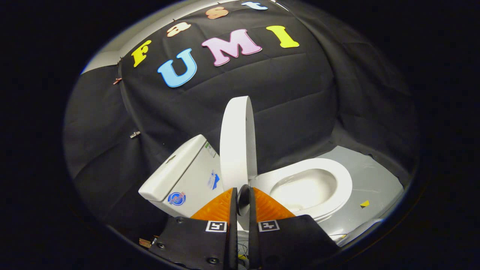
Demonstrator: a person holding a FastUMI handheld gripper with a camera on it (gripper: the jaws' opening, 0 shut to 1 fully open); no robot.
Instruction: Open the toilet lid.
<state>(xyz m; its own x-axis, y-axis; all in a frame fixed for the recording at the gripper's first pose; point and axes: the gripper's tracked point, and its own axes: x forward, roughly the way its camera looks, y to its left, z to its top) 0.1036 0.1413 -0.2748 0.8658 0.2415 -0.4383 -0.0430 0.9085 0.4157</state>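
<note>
Toilet tank (pixel 180 176) sits at ten o'clock of the gripper (pixel 243 198). Toilet lid (pixel 238 142) stands raised on edge at twelve o'clock, its rim pinched between the nearly closed fingers, evidently to swing it back. Toilet seat (pixel 337 176) lies exposed at two o'clock, resting down. Lid judged almost fully open.

Gripper (pixel 243 195) rode low in view, two fingers (pixel 221 208) running forward side by side, tips almost together. Narrow gap stayed between them, dark rounded piece sitting in that gap at tips. Ribbed pads faced outward on both fingers, sloping away from centre line. Square marker sat on each finger body behind pads. Whether tips pressed on anything could not be told. Fingers pointed slightly upward, view tilted a little to one side.
</note>
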